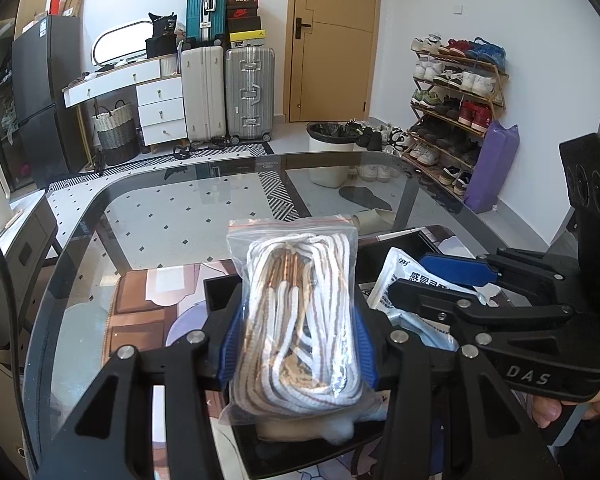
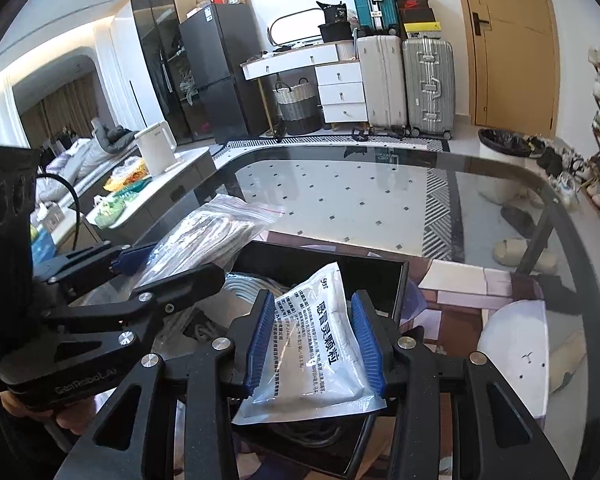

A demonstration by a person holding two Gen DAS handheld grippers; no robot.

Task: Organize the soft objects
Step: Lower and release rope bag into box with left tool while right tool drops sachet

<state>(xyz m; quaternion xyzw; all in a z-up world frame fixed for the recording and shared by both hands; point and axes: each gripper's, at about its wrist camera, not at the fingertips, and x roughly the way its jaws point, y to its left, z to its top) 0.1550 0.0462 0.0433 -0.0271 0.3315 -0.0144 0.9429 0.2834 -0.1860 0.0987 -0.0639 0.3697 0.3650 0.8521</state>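
Blue ribbed pads (image 1: 228,354) of left gripper (image 1: 300,344) clamping clear zip bag of white-and-copper cord (image 1: 300,320), angling downward over black tray (image 1: 220,292). Right gripper (image 2: 314,344) pinching crinkly white foil sachet (image 2: 316,344) above same tray, tilting down. Beyond, glass tabletop (image 2: 340,184) reflecting patterned floor. Only right view showing white kettle (image 2: 156,148); only left view showing full shoe rack (image 1: 456,92).

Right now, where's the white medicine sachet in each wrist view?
Left wrist: the white medicine sachet sits right of centre, pinched in the right gripper, beside the bagged laces.
Right wrist: the sachet is at lower centre, between the blue pads, above the black tray.
Shared landmark: the silver suitcase by the wooden door.
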